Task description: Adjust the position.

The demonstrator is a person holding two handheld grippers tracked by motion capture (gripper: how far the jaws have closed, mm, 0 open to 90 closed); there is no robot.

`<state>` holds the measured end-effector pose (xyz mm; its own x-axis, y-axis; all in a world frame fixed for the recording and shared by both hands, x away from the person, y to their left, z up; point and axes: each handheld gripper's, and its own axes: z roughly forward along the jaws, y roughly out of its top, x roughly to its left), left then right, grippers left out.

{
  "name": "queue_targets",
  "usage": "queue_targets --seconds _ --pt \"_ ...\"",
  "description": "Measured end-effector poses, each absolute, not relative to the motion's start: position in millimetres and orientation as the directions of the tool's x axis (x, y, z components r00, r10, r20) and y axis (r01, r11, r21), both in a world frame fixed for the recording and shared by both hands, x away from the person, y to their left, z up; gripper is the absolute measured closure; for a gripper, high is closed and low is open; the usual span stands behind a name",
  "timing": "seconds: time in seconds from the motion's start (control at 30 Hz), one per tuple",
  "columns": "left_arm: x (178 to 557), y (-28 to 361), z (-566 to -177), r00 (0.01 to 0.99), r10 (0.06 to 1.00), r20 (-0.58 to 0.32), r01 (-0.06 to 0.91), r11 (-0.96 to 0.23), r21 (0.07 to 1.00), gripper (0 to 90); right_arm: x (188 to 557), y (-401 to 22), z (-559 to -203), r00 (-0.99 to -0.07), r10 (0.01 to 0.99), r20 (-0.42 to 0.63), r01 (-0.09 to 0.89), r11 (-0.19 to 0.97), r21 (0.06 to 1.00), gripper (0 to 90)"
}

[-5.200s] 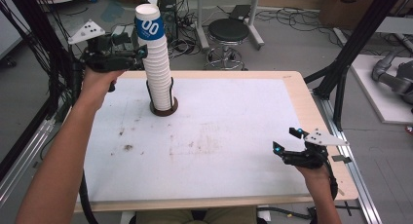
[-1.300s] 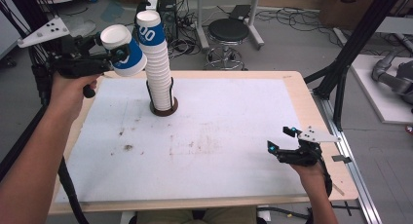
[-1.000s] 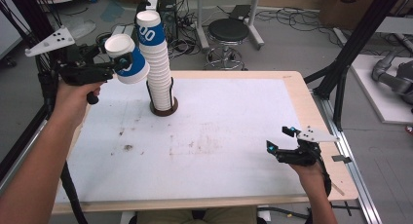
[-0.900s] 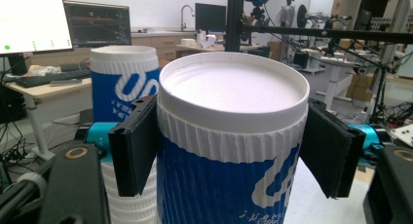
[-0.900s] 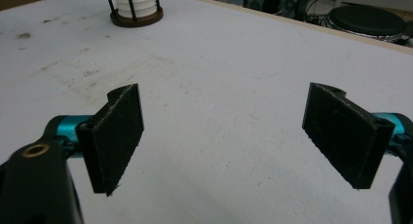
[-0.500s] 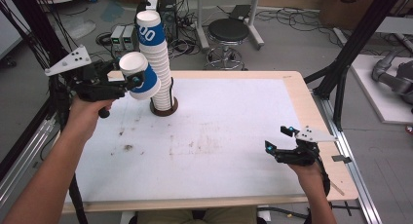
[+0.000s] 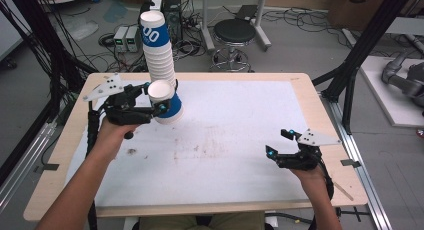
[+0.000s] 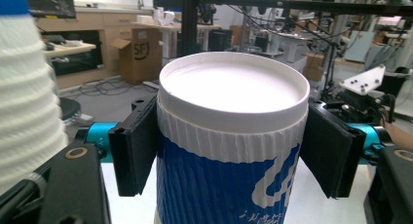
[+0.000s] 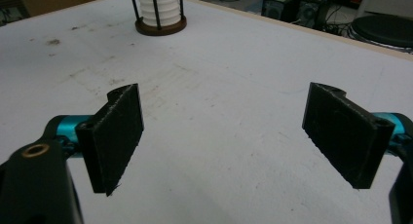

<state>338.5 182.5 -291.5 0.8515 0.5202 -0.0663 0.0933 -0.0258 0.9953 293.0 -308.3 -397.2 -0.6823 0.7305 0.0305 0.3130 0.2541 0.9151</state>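
Blue and white paper, ribbed under a smooth white rim: that is the cup [image 7: 165, 102] your left gripper [image 7: 156, 106] has clamped between its fingers. In the left gripper view the cup [image 8: 233, 146] sits upright between the two black pads [image 8: 134, 146], each pressed against its ribbed wall just below the rim, with the open mouth facing the camera. From the high view you hold it above the left rear part of the tabletop [image 7: 240, 160], tilted so its mouth turns toward you, just in front of the tall stack of cups [image 7: 157, 47]. The held cup hides the foot of that stack there. The same stack rises at the left edge of the left gripper view [image 8: 27, 92], close beside your gripper.

Your right gripper [image 7: 280, 142] hangs low over the front right part of the white tabletop, well apart from the cup. Its fingers [image 9: 117, 136] are spread wide with nothing between them. Beyond them, in the right gripper view, the foot of the stack stands in a round brown holder [image 9: 160, 25] with thin black uprights.
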Motion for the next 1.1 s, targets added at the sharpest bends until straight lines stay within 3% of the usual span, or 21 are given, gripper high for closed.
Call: queue_targets --seconds 0.47,1.1 --pt "332.9 154.2 -328.9 0.881 0.467 -0.072 0.112 -0.058 0.992 28.2 294.6 -276.1 -391.5 -0.768 0.638 0.056 0.278 0.253 0.927 15.4" --pt "332.5 112.6 -350.4 0.928 0.365 -0.074 0.116 -0.097 0.988 28.2 310.8 -236.8 -385.9 -0.861 0.504 0.074 0.236 0.266 0.935 15.4"
